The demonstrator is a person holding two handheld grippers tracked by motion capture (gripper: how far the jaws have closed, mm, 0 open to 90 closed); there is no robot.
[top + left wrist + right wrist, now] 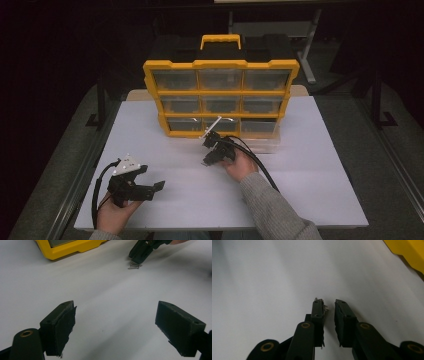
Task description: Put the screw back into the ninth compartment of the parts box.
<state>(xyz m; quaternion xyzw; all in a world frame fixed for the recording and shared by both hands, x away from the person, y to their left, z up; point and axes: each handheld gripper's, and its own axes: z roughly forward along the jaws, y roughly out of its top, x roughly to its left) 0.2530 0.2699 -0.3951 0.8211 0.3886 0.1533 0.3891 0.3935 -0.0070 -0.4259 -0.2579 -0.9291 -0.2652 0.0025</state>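
Observation:
A yellow organizer (pixel 220 64) with clear drawers stands upright at the back of the white table (pixel 310 190). A few small metal screws (pixel 133 265) lie on the table in front of it. My right gripper (pixel 206 152) points down at them, its tip (pixel 137 258) right over the screws. Its jaws (pixel 329 302) stand close together with a narrow gap, and a small silvery bit (pixel 326 307) shows by the left fingertip. My left gripper (pixel 150 177) rests near the front left of the table, wide open (pixel 116 306) with nothing between its fingers.
A clear plastic drawer (pixel 262 145) lies on the table in front of the organizer's lower right. A black case with a yellow handle (pixel 220 41) stands behind the organizer. A sleeve (pixel 270 210) reaches in from the bottom edge.

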